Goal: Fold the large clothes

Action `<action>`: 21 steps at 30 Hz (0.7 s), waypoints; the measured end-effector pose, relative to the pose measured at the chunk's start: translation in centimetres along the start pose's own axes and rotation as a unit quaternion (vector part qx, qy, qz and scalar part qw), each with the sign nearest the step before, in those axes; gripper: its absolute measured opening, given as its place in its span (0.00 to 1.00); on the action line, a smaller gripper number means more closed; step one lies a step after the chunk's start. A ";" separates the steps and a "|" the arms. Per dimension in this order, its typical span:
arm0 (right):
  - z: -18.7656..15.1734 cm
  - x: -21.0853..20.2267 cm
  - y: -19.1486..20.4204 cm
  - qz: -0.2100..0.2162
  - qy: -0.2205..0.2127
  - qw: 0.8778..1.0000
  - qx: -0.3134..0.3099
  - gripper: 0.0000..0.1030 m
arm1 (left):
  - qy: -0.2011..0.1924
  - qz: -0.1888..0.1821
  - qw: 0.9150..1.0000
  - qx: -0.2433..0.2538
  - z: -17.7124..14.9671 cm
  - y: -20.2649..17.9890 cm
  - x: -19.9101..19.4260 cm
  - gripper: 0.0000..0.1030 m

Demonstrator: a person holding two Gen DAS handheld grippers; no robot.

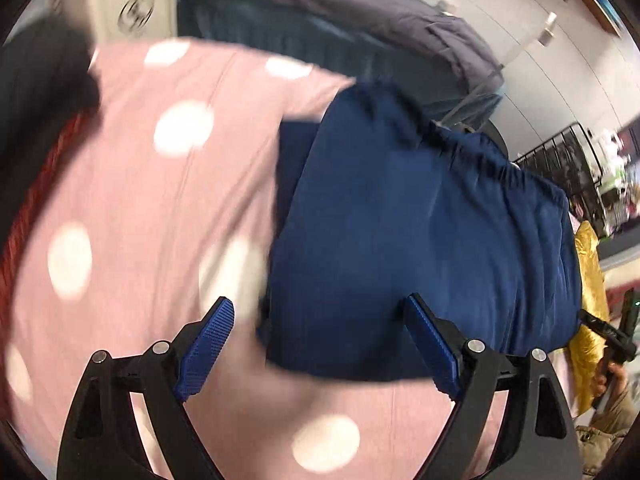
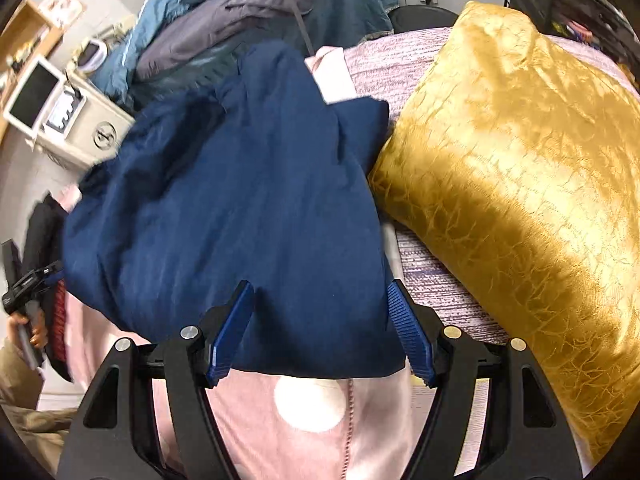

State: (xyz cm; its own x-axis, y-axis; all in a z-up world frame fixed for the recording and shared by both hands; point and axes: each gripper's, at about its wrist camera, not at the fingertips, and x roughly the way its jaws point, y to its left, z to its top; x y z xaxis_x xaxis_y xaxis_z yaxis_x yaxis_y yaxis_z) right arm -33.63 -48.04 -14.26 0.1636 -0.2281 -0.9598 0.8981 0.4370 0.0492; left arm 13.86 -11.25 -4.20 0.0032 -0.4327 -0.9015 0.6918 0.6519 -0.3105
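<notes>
Left claw (image 1: 320,344) spread, empty, above near edge of folded navy garment (image 1: 420,240). Right claw (image 2: 320,332) spread, empty, over same garment's near hem. Garment lies on pink dotted bedspread (image 1: 140,200); gold pillow (image 2: 520,180) touching garment's right edge, open spread left.

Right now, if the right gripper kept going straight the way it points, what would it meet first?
Most likely the folded navy garment, which lies between and beyond the open jaws of the right gripper on the pink polka-dot sheet; depth is unclear.
</notes>
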 end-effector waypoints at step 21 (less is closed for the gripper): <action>-2.1 1.3 1.7 -0.095 0.041 0.995 0.010 0.22 | 0.042 0.085 0.993 0.066 0.4 -2.1 4.6 0.49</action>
State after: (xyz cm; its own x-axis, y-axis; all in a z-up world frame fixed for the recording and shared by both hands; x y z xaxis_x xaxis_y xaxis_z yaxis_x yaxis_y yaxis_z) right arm -32.74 -45.75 -16.05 -0.0434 -0.2324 -0.9717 0.9181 0.3743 -0.1305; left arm 12.65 -14.86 -7.56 0.0712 -0.2670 -0.9611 0.7755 0.6208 -0.1150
